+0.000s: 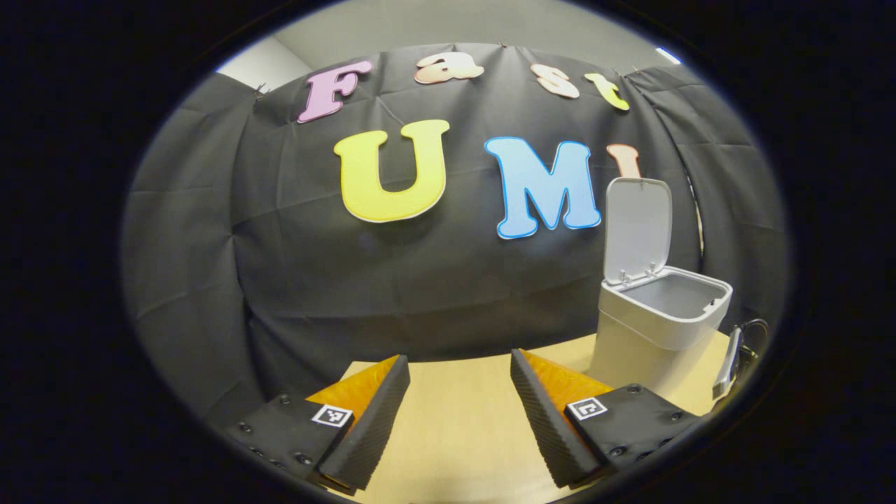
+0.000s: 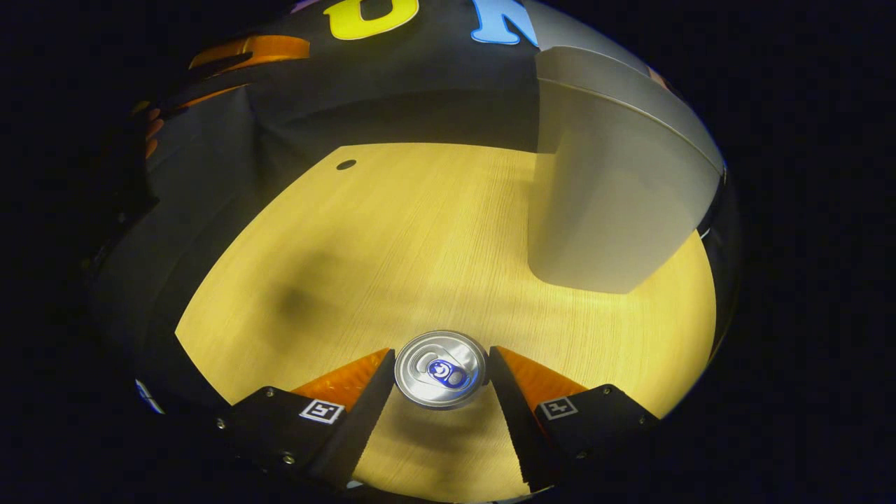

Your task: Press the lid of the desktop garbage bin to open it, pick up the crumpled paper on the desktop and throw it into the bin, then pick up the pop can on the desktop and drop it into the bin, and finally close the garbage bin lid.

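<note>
On worktop (image 2: 392, 231), bin (image 1: 654, 329) lid (image 1: 637, 227) up; right tongs (image 2: 441, 374) straddle pop can (image 2: 441, 369), apparently not clamped. Left tongs (image 1: 458, 406) apart, idle. Can drop, lid closing remain.

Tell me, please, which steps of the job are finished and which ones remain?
Done: the lid of the bin stands open. I see no crumpled paper on the desktop, so it is probably already inside. In hand: the right claw has the upright pop can between its fingers; contact is unclear. Left: lift and drop the can, close the lid. The left claw is open.
</note>
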`<state>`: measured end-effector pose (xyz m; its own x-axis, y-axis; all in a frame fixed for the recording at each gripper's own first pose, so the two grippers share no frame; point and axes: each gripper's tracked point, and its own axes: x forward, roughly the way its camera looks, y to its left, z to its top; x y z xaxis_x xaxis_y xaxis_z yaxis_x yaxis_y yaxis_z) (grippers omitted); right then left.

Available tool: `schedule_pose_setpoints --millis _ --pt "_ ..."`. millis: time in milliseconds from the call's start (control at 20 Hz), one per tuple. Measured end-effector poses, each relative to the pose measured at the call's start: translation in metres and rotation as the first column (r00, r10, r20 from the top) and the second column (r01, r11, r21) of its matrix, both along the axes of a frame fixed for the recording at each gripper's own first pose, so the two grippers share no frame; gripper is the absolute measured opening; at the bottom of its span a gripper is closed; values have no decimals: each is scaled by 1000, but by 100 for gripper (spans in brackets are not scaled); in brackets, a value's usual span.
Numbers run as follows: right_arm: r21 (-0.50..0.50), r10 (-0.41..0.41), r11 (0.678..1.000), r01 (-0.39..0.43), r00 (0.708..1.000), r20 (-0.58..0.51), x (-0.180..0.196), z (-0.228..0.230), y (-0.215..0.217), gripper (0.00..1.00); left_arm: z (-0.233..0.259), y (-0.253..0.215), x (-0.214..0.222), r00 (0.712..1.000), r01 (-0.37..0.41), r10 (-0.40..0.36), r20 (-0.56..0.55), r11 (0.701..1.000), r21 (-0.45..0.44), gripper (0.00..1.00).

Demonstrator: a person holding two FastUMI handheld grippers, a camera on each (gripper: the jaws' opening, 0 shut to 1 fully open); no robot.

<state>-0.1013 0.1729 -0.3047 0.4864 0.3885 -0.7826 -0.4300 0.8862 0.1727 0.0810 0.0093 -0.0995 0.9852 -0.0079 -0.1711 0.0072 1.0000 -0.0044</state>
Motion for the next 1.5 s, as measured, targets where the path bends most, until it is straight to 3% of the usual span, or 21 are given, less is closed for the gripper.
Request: schedule_pose_setpoints --millis 300,550,750,950,1250,1300,1350,1500 --pt "46 -13 999 10 998 59 15 32 2 86 -2 -7 5 1000 11 -11 0 1000 -8 100" --pt "123 -46 992 25 983 177 42 93 3 86 0 -15 7 1000 25 -25 2 1000 -12 100" --pt "196 -92 980 36 955 283 68 154 1 86 0 -17 7 1000 28 -28 4 1000 -7 100" --pt "273 -151 961 43 908 390 93 218 -7 85 1 -16 6 1000 26 -26 1 1000 -9 100" --pt "355 -273 931 84 806 525 131 289 -42 85 -2 -16 3 1000 20 -20 -6 1000 -19 100" --pt "359 -292 928 98 790 539 135 294 -50 85 -2 -16 4 1000 19 -19 -5 1000 -19 84" --pt "360 -309 926 114 777 549 140 297 -58 85 -2 -16 4 1000 18 -18 -6 1000 -18 96" --pt "355 -354 920 167 745 565 150 301 -82 85 -3 -16 4 1000 16 -16 -9 1000 -21 96"
